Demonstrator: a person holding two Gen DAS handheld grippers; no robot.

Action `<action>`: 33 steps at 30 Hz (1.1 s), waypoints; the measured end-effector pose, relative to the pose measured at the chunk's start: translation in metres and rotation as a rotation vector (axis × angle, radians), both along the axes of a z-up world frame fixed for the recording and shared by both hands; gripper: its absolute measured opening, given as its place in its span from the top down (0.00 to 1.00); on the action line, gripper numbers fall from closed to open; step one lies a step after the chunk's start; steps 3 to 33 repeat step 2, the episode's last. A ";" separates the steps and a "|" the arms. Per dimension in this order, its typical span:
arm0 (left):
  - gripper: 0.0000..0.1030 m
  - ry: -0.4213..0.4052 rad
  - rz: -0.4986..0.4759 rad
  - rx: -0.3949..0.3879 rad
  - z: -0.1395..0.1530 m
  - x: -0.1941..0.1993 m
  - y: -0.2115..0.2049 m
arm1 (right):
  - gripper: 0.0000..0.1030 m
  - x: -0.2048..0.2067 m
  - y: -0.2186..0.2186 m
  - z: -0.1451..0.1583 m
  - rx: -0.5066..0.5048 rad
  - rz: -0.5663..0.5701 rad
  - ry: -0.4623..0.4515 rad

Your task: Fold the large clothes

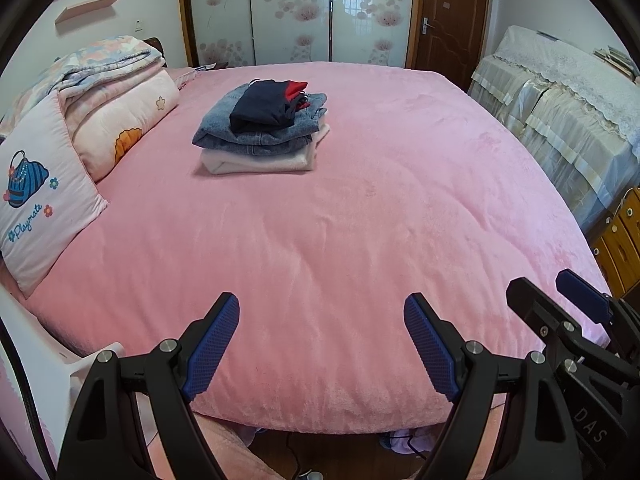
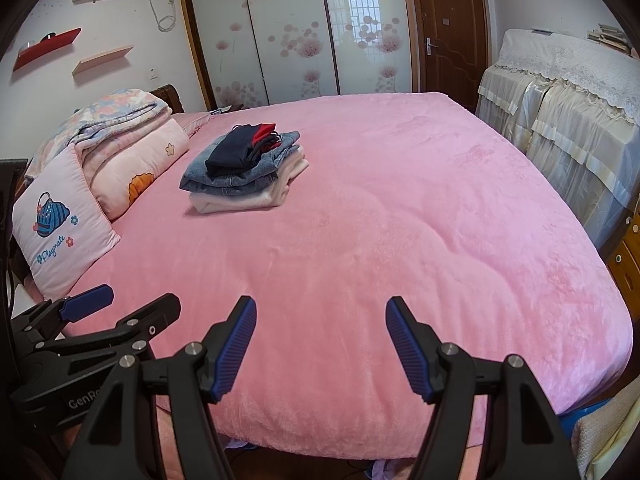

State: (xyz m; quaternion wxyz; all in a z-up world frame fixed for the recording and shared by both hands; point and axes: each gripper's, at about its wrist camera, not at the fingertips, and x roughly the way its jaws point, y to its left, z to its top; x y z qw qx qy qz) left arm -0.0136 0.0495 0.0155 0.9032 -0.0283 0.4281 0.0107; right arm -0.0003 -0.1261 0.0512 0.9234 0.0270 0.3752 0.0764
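Left wrist view showed the left gripper [image 1: 321,344] held over the near edge of the bed [image 1: 360,220], tilted down toward the pink cover, jaws standing wide with nothing between them. The stack [image 1: 262,128] of folded clothes lay well apart, toward the head of the bed near the pillow [image 1: 44,200] and quilt [image 1: 116,92]: a dark top [image 1: 262,108] uppermost, denim [image 1: 256,136] beneath, a pale garment [image 1: 256,162] at the bottom. No unfolded garment was visible on the cover. The right gripper [image 1: 560,300] appeared at the right edge, just beside the left one.

Right wrist view showed the right gripper [image 2: 321,340] likewise over the near edge, pitched downward, jaws fairly wide and empty. The stack [image 2: 244,176] sat far ahead and to the left. The left gripper [image 2: 120,308] lay close at lower left.

Judgement: all three pieces are soft and will sag. The denim is likely the heaviest and stiffest; the pale piece looks fluffy and light; the top seems loosest and could slide off. A hold is best taken at folded edges or corners, one gripper per side.
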 end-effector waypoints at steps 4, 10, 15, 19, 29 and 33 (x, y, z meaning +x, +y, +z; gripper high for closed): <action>0.19 0.000 0.000 -0.005 0.000 -0.001 0.001 | 0.34 -0.001 -0.001 0.000 -0.001 -0.002 -0.001; 0.19 0.000 0.000 -0.005 0.000 -0.001 0.001 | 0.34 -0.001 -0.001 0.000 -0.001 -0.002 -0.001; 0.19 0.000 0.000 -0.005 0.000 -0.001 0.001 | 0.34 -0.001 -0.001 0.000 -0.001 -0.002 -0.001; 0.19 0.000 0.000 -0.005 0.000 -0.001 0.001 | 0.34 -0.001 -0.001 0.000 -0.001 -0.002 -0.001; 0.19 0.000 0.000 -0.005 0.000 -0.001 0.001 | 0.34 -0.001 -0.001 0.000 -0.001 -0.002 -0.001; 0.19 0.000 0.000 -0.005 0.000 -0.001 0.001 | 0.34 -0.001 -0.001 0.000 -0.001 -0.002 -0.001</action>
